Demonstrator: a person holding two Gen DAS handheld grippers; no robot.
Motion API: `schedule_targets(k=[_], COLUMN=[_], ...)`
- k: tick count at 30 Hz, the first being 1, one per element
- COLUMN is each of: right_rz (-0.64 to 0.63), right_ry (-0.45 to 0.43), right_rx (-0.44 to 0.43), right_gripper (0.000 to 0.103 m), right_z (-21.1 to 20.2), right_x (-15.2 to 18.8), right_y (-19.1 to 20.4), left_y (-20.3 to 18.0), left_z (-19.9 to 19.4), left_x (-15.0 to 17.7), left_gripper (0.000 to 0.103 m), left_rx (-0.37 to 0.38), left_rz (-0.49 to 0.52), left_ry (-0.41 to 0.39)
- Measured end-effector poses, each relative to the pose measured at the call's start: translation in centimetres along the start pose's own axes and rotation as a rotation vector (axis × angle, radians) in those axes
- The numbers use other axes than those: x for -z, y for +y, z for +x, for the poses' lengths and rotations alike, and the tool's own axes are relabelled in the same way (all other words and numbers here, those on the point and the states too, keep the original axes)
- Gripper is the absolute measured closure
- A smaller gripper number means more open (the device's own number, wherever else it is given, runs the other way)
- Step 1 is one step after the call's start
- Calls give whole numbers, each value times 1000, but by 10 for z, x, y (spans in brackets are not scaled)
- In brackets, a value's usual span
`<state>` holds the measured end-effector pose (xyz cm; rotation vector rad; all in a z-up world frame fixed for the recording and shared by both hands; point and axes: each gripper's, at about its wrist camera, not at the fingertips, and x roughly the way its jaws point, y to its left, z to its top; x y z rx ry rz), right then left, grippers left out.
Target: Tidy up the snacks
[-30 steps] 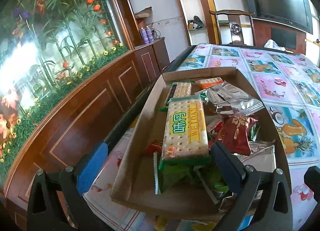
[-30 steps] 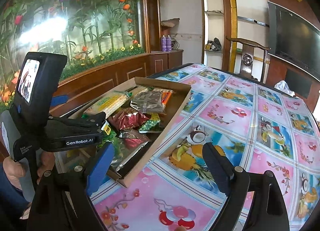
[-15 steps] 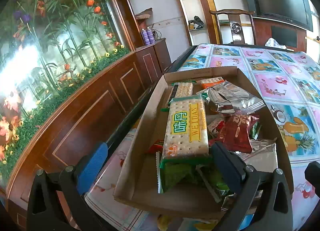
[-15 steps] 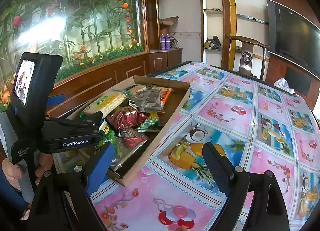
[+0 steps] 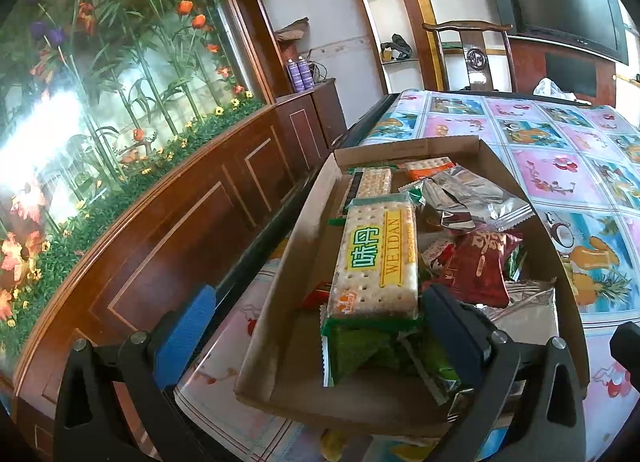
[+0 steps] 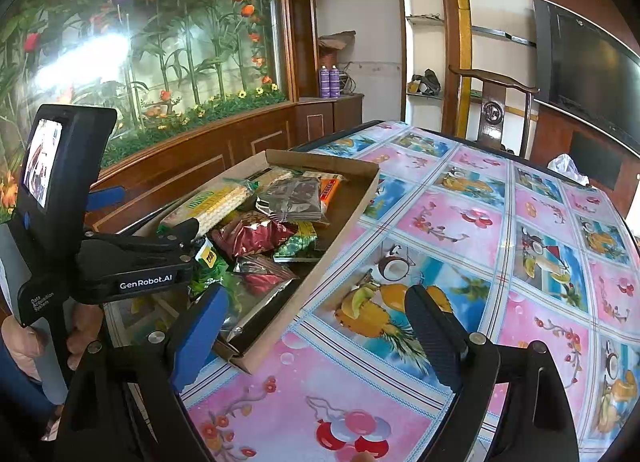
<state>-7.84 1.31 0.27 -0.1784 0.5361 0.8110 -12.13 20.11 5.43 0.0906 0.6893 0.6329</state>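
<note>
A table [image 6: 460, 222] was covered with a glossy cloth of pink and blue squares printed with fruit, coconuts and balloons. A shallow cardboard box [image 6: 340, 226] heaped with snack packets lay near its left edge, and a white plastic bag [image 6: 568, 168] sat at the far side

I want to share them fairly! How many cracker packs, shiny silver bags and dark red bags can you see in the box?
Cracker packs: 3
Silver bags: 2
Red bags: 1
Total: 6
Green packets and others lie partly hidden underneath, so they are not counted.
</note>
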Motion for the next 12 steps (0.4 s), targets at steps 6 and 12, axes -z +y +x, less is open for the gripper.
schedule_targets(k=[6,12], right_rz=[1,9], right_ry=[3,7], right_rx=[1,-1], right_gripper=[10,10], right_z=[0,2], right_x=[1,2], right_y=[-1,-3], left_y=[5,12], left_z=[2,0], left_x=[-1,-2], left_gripper=[0,0], left_rx=[28,25], left_rz=[-10,-35], left_ry=[23,20])
